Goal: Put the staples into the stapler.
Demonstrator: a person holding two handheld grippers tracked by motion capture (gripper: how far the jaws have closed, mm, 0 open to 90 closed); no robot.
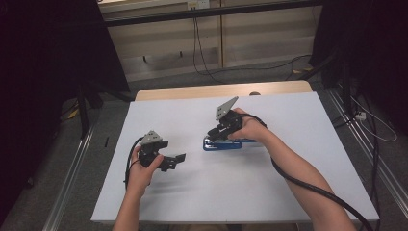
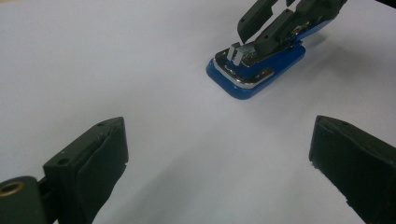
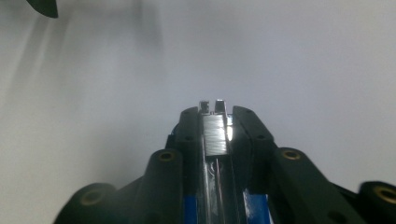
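White sheeting covers the tabletop (image 1: 298, 159), and on it the work runs from one claw to the other. Farthest left, the left claw (image 1: 179, 159) rests low on the sheet in the person's left hand (image 1: 142, 168), its two black jaws spread wide with nothing between them, as the left gripper view shows; it points toward the stapler and looks to be waiting in reserve, ready to steady the base if the other side needs help. Ahead of it and off to its right, well apart from its tips, lies the single blue stapler (image 2: 254, 70), flat on its base, with the chrome staple channel laid open on top. The right claw (image 3: 215, 121) comes down on that stapler from its back end: in the right gripper view its jaws stand on either side of the chrome magazine, close against the strip of staples (image 3: 215, 133), so it is clenched on the stapler's upper part, though whether the pads press hard I cannot tell. My guess is that this grip lines the staples up in the channel or readies the arm for closing. By count: one stapler, one strip of staples, two claws, two hands, one tabletop.
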